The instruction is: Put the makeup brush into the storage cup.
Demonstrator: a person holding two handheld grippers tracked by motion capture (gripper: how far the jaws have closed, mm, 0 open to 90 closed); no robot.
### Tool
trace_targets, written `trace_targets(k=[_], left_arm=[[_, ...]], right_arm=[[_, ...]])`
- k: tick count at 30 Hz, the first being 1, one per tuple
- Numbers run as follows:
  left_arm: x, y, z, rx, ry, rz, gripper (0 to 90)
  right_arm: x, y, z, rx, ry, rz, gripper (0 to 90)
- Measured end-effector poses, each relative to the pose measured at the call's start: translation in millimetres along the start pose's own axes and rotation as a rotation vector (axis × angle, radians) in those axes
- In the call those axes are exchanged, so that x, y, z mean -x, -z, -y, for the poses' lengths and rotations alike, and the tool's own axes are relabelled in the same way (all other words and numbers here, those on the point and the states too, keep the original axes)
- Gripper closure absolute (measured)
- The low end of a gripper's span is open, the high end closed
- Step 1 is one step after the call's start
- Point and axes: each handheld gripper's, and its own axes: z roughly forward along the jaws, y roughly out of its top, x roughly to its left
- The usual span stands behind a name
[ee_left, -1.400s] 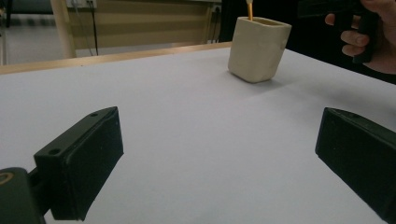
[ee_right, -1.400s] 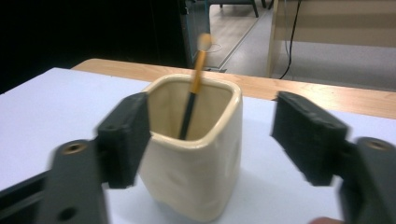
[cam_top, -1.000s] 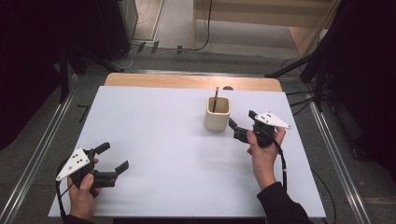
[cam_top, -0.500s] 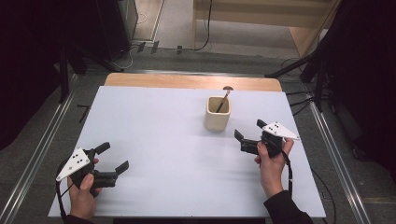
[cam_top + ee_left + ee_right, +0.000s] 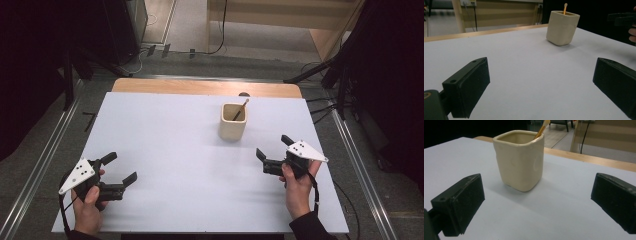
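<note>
A cream ceramic cup [image 5: 233, 121] stands on the white table top [image 5: 175, 150], right of centre towards the back. A thin wooden stick [image 5: 240, 109] leans inside it, its top over the right rim. My right gripper [image 5: 273, 146] hovers to the near right of the cup, apart from it, pointing left. Its jaws have just been opening and stand wide with nothing between them. In the right gripper view the cup [image 5: 519, 160] and stick [image 5: 541, 128] lie ahead of that gripper [image 5: 538, 200]. My left gripper [image 5: 121, 166] rests open and empty at the near left; its own view shows the cup [image 5: 562, 27] far off.
A wooden strip [image 5: 200, 87] edges the table's far side, and metal rails [image 5: 45, 150] run along both sides. The other hand's gripper [image 5: 622, 18] shows at the top right of the left gripper view. Bare white surface lies between the two hands.
My right gripper has drawn back from the cup towards the near right, jaws wider. The stick, upright before, now leans right in the cup. The left hand has kept still.
</note>
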Motion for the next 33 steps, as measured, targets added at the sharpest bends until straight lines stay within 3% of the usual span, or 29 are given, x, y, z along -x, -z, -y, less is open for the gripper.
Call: trace_targets(k=[33], left_arm=[[0.1, -0.7, -0.8, 0.001, -0.008, 0.002, 1.3]], right_arm=[[14.1, 44.4, 32.2, 0.004, 0.009, 0.023, 0.0]])
